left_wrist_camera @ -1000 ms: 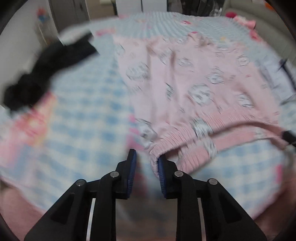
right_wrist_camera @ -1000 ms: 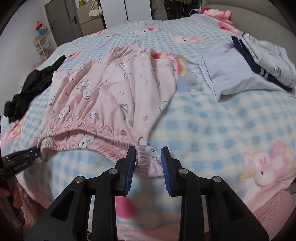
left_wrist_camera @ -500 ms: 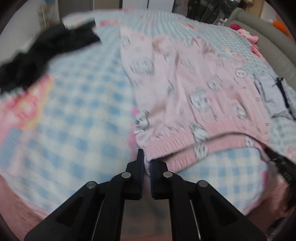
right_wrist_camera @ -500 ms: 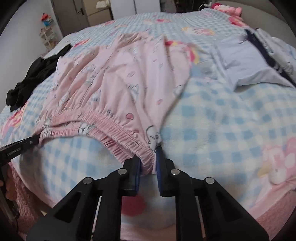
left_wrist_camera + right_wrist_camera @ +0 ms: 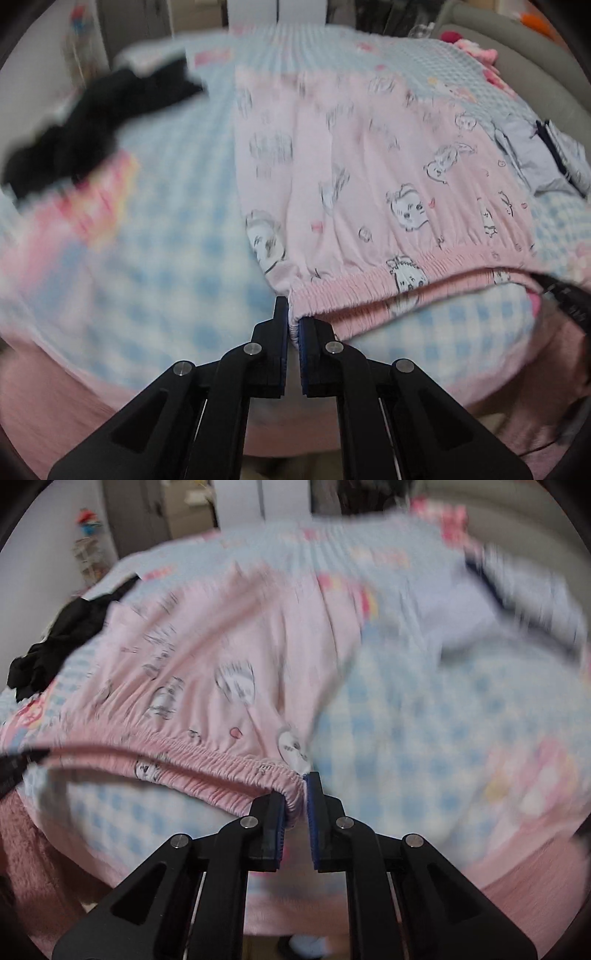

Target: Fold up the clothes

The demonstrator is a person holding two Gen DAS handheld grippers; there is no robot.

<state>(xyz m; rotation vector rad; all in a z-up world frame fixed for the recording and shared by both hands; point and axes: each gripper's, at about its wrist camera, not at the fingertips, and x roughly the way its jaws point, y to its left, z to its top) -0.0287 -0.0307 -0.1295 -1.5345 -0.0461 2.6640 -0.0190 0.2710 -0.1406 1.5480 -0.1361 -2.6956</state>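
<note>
Pink pajama pants [image 5: 369,177] held at the waistband over a checked bed [image 5: 177,251].
Left gripper [image 5: 293,325] and right gripper [image 5: 296,801] each pinch one waistband corner, jaws closed on fabric.

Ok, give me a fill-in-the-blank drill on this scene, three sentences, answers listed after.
1. Both grippers are shut on the elastic ____ of the pink pyjama bottoms.
2. The left gripper grips one end of it and the right gripper grips the ____ end.
3. The crumpled garment lying beyond the pink one is ____ in colour.

Missing words: waistband; opposite; black
</note>
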